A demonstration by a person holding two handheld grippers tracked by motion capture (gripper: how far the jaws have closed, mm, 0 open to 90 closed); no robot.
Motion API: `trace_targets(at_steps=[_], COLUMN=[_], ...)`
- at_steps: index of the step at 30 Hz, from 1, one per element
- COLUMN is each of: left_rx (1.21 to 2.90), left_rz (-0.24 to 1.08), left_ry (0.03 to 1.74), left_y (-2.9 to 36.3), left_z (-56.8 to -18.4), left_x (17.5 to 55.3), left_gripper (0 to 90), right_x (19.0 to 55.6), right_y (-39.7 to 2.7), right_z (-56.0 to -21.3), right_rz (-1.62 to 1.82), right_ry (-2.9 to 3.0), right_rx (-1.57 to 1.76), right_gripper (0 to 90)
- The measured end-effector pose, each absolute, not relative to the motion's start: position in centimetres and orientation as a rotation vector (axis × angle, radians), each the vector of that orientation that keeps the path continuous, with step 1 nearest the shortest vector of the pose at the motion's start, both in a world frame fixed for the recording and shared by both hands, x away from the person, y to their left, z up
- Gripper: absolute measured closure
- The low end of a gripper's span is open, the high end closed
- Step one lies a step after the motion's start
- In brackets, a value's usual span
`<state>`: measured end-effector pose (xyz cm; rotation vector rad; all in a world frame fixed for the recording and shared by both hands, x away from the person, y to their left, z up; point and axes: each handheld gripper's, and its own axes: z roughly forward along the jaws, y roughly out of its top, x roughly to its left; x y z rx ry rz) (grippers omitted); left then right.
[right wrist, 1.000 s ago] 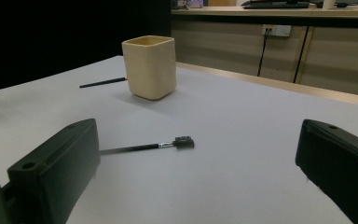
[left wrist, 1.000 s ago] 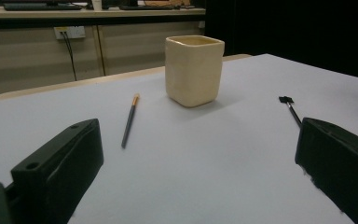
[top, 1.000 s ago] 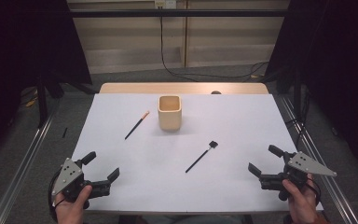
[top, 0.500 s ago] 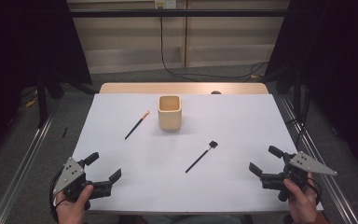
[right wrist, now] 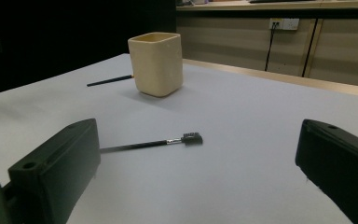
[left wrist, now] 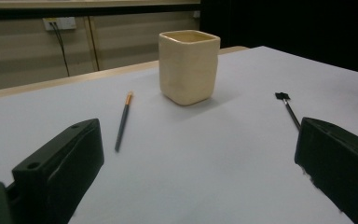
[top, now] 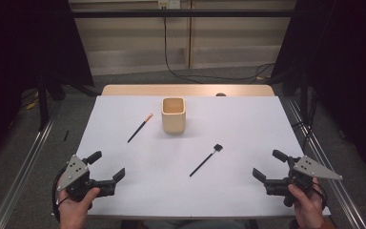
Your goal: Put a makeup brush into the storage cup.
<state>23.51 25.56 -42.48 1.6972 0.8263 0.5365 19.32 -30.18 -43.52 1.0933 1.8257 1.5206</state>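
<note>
A cream square cup (top: 173, 115) (left wrist: 189, 65) (right wrist: 156, 63) stands upright on the white table sheet (top: 248, 129), toward the back middle. Left of it lies a dark brush with an orange tip (top: 140, 128) (left wrist: 123, 120) (right wrist: 110, 81). A black brush with a small square head (top: 206, 160) (left wrist: 288, 108) (right wrist: 154, 143) lies in front of the cup, to the right. My left gripper (top: 106, 167) is open at the front left corner, nothing between its jaws. My right gripper (top: 269, 165) is open at the front right, also holding nothing. Both are well short of the brushes.
The wooden table edge (top: 186, 89) shows past the sheet at the back. Metal rails (top: 24, 167) run along both sides of the table. A cable (top: 171, 71) hangs from a wall socket behind. Dark curtains flank the scene.
Both grippers have stayed almost still at the front corners; the left one has shifted very slightly. The cup and brushes have not moved.
</note>
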Motion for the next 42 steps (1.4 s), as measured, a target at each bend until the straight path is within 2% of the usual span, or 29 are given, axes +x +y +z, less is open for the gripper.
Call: trace_targets(at_steps=[11,32,42], left_rx=[1.693,1.793,1.761], left_rz=[0.503,0.504,0.488], left_ry=[0.814,0.746,0.753], left_y=[24.7,21.6,20.8], left_z=[-41.6,-40.0,-39.2], left_x=[25.5,29.6,32.4], left_gripper=[2.5,2.1,1.8], right_x=[19.4,19.5,19.5], right_y=[-30.2,-30.3,-30.3], right_z=[-43.7,-43.7,-43.7], right_rz=[1.521,1.531,1.529], right_ry=[1.843,1.843,1.844], right_rx=[1.103,1.109,1.101], right_gripper=[0.0,0.0,0.0])
